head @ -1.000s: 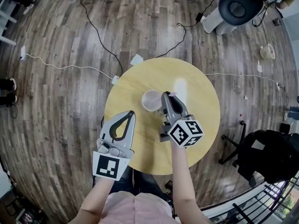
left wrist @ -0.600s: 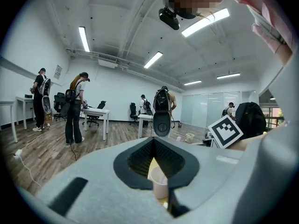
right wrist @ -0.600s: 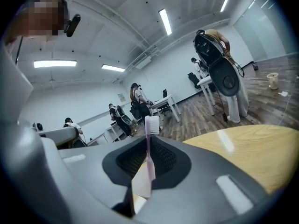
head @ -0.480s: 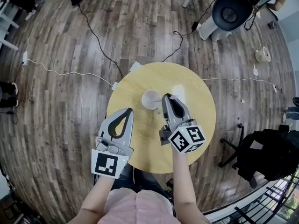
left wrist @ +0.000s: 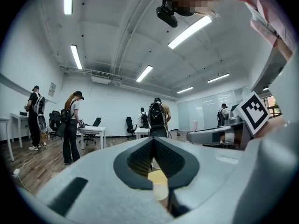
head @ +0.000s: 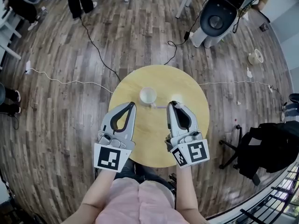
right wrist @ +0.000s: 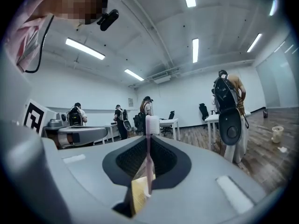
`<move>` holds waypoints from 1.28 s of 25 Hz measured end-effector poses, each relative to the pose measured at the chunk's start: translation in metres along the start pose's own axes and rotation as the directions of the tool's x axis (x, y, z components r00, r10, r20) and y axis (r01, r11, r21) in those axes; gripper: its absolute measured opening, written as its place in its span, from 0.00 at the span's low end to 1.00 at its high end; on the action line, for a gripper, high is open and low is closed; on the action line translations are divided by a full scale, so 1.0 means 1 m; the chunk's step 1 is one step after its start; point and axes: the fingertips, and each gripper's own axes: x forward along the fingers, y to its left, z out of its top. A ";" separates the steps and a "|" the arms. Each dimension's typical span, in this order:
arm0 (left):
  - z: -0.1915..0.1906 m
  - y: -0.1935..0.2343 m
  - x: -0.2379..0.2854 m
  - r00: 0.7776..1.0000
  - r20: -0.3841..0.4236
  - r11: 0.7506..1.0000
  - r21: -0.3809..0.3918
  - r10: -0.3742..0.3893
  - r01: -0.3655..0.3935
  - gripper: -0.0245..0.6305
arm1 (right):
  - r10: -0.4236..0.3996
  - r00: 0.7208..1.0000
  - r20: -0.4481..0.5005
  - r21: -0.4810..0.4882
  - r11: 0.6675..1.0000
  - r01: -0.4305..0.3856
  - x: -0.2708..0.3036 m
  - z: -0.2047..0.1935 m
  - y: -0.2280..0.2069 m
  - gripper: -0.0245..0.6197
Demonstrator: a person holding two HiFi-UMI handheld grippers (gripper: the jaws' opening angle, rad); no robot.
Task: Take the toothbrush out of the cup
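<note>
The fingers [right wrist: 165, 161] of the right gripper [right wrist: 149, 138] were closed to a narrow slit on the toothbrush [right wrist: 149, 164], pinching its handle just below the head. In the right gripper view the brush stood almost upright across the tips. It was a slim, pale pink handle, slightly translucent, with a broader white head above the fingers at 12 o'clock. Its rounded lower end hung free in the teardrop gap behind the tips at 6 o'clock. Nothing surrounded that lower end, so the brush was clear of the cup [head: 148, 96] and in the air. The left gripper [left wrist: 152, 140] had its fingers brought together at the tips, with nothing between them; only the teardrop opening showed behind the meeting point. In the head view both grippers pointed toward 12 o'clock, side by side and well apart, over the near half of a round yellow worktop [head: 152, 141]. The cup, white and open-mouthed, stood upright near the middle of the worktop, at about 11 o'clock from the right fingertips and 1 o'clock from the left ones, touching neither gripper. Whether anything remained inside it could not be made out. Around the worktop lay a dark wood-plank floor [head: 70, 101] with a black cable [head: 96, 45] trailing off toward 11 o'clock. A black office chair [head: 215, 15] stood at 1 o'clock.
</note>
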 end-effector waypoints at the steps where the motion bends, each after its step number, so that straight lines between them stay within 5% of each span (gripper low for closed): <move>1: 0.004 -0.003 -0.002 1.000 0.007 1.000 0.000 -0.003 0.003 0.04 | 0.003 1.000 0.009 -0.017 1.000 -0.002 -0.006 0.006 0.004 0.09; 10: 0.035 -0.013 -0.021 0.997 0.072 1.000 0.024 -0.012 0.010 0.04 | -0.011 0.998 0.065 -0.105 0.994 0.018 -0.047 0.038 0.030 0.09; 32: 0.050 -0.026 -0.037 0.992 0.101 0.996 0.047 -0.074 0.070 0.04 | -0.027 0.995 0.091 -0.062 0.998 0.033 -0.068 0.047 0.053 0.09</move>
